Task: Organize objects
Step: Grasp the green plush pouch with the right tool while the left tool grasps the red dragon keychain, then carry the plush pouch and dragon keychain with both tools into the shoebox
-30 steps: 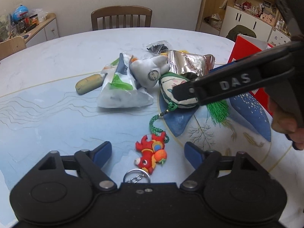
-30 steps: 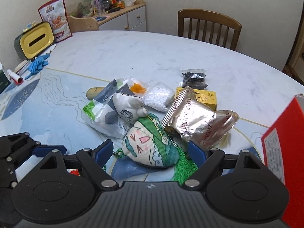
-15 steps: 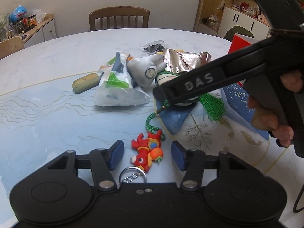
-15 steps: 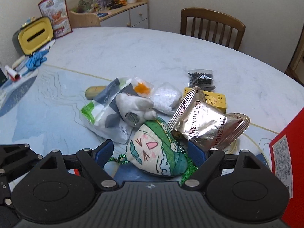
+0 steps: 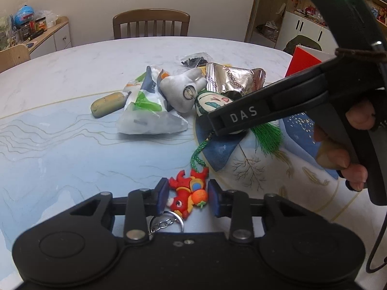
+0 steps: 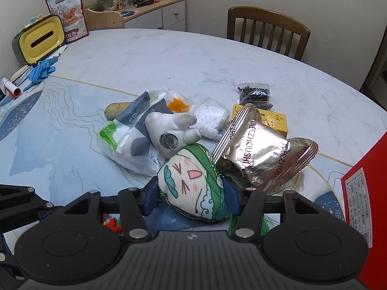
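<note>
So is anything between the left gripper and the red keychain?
Nothing visible. The left gripper already has the red keychain between its pads, on bare table; its ring lies under the gripper body.

Soft, even indoor light, faint shadows, glare on the foil packet [image 6: 263,154], strong fisheye bending at edges.

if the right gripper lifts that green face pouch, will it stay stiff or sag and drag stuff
The green face pouch looks like soft stuffed fabric, so it will probably squash between the right gripper pads. Its green tassel likely dangles. The green cord reaches toward the red keychain, so it may tug there.
</note>
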The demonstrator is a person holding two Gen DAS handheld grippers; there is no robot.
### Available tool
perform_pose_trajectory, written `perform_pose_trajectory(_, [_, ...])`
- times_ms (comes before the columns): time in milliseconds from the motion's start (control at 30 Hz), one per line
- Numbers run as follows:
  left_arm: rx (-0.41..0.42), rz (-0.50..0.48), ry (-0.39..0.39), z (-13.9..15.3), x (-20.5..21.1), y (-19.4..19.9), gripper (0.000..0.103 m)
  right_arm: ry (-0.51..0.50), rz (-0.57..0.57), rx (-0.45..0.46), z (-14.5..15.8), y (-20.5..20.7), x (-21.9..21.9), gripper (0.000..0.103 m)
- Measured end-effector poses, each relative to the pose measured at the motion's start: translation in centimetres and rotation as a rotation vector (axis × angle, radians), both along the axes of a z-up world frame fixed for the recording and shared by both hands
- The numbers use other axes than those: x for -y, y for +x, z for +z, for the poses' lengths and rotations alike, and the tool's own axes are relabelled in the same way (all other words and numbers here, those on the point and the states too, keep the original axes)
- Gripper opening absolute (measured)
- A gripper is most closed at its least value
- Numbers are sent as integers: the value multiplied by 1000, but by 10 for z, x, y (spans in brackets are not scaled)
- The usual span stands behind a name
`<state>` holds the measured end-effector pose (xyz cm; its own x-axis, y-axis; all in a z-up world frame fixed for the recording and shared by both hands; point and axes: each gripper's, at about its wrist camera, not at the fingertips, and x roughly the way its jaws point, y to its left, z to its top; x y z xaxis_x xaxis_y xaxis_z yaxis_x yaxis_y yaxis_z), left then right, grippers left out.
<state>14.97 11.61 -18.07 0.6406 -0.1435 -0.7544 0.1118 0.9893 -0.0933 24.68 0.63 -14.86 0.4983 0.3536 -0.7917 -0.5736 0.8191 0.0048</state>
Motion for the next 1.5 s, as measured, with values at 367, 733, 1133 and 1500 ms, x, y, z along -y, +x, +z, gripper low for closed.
perform_pose_trajectory(367, [8,6,-49,24,-3,-12,33,67,-35,12,38,-21,25,53])
perform_pose_trajectory(733, [64,-13,-87,83,5,-11,29,110,-85,50,101,-53,79,53])
perform_pose_trajectory(1133, [112,-100,-96,119,50,1,24,148,-148,122,154,-69,148,53])
perform_pose_trajectory(1500, [132,-169,-100,143,105,29,24,132,-229,157,172,-50,225,53])
